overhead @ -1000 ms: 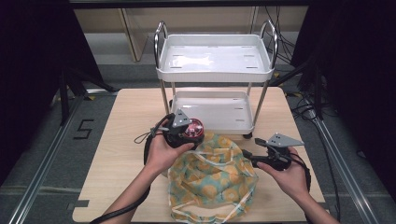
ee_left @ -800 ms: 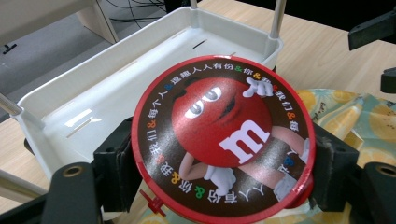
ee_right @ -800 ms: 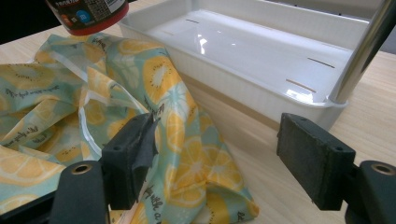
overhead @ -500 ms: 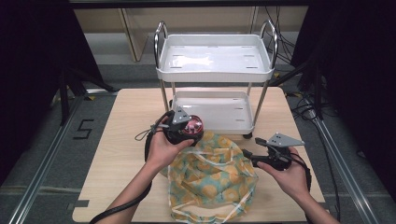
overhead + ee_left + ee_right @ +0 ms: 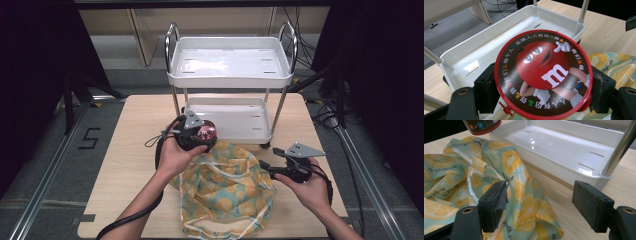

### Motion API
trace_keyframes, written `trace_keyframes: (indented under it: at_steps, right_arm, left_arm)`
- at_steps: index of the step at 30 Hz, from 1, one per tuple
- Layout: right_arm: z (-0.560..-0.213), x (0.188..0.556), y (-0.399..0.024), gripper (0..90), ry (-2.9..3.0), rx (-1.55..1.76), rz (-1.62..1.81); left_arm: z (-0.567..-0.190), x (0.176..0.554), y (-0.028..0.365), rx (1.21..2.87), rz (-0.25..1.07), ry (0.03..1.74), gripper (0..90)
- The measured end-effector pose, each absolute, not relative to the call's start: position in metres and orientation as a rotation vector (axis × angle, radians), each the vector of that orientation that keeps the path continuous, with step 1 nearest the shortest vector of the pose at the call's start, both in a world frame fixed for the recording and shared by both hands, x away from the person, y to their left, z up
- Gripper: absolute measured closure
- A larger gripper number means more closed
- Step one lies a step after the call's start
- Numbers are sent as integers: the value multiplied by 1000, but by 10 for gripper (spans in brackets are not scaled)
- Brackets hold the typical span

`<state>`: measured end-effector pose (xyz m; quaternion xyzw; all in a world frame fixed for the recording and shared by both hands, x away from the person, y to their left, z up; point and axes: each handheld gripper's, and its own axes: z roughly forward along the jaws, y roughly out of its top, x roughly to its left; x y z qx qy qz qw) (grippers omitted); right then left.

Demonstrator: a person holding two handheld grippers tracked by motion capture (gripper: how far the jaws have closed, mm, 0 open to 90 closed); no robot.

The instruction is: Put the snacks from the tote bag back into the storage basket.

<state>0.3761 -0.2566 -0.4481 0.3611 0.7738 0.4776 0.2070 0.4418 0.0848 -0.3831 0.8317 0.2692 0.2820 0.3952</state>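
Nearest the person, the fruit-print bag (image 5: 225, 192) lies slack on the wooden table (image 5: 125, 150), and the right gripper (image 5: 539, 205) sits at its edge with jaws spread wide, holding nothing, probably ready to steady the fabric. Just beyond, the left gripper (image 5: 541, 82) clamps the red candy tin (image 5: 541, 75) by its sides, lid facing its camera, raised above the bag's far edge. Farther back stands the white cart (image 5: 230, 75), its lower tray (image 5: 225, 131) just behind the tin, likely the destination.
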Motion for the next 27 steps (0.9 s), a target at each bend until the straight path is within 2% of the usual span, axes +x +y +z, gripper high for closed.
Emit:
trace_keyframes:
  at_steps: [27]
  right_arm:
    - [-448, 375, -255, 290, 2159, 1031, 1355]
  left_arm:
    - [-387, 455, 85, 2093, 770, 754, 253]
